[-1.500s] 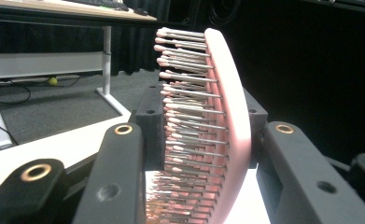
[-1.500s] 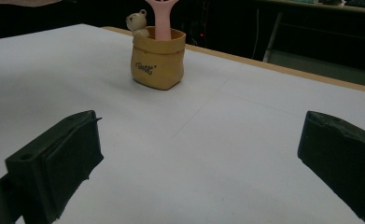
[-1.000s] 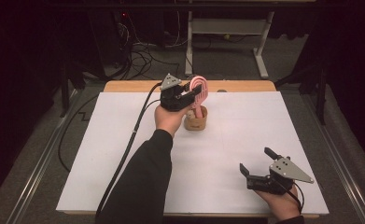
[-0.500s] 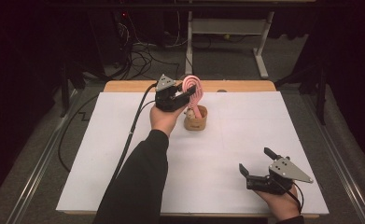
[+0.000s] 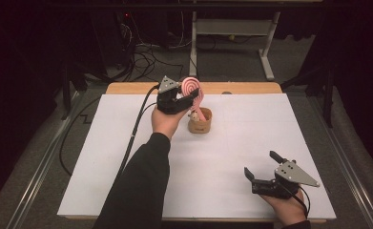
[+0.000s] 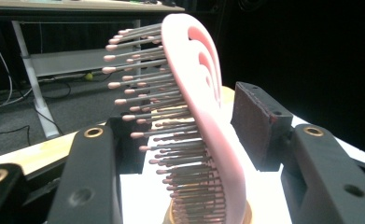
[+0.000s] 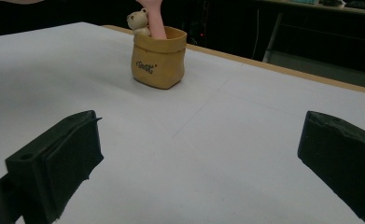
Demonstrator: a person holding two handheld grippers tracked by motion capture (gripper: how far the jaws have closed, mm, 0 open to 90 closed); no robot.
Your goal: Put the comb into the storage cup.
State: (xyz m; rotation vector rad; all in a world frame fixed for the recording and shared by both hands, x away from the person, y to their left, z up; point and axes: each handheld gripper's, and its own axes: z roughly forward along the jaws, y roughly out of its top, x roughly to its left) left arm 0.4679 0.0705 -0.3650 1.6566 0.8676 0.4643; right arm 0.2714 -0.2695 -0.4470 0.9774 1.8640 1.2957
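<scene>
A pink hairbrush (image 5: 191, 87) stands handle-down in a small tan sack-shaped holder (image 5: 200, 124) at the back middle of the white table sheet. A little bear figure (image 7: 137, 19) sits in the holder (image 7: 157, 58) beside the handle (image 7: 154, 18). My left gripper (image 5: 189, 98) reaches in from the left at the brush head. Its jaws have just been opening, and the brush (image 6: 199, 116) stands between them with a gap to the right pad (image 6: 257, 121); the bristles point at the left jaw. My right gripper (image 5: 260, 163) rests open near the front right, nothing between its fingers.
The white sheet (image 5: 222, 157) covers the table, with a wooden edge (image 5: 241, 88) at the back. The left gripper's black cable (image 5: 136, 129) trails over the left side. A desk frame (image 5: 270, 47) and floor cables lie beyond the table.
The left gripper's jaws have parted from the brush head, and the hand has shifted slightly left. The brush stays upright in the holder. The right gripper has not moved.
</scene>
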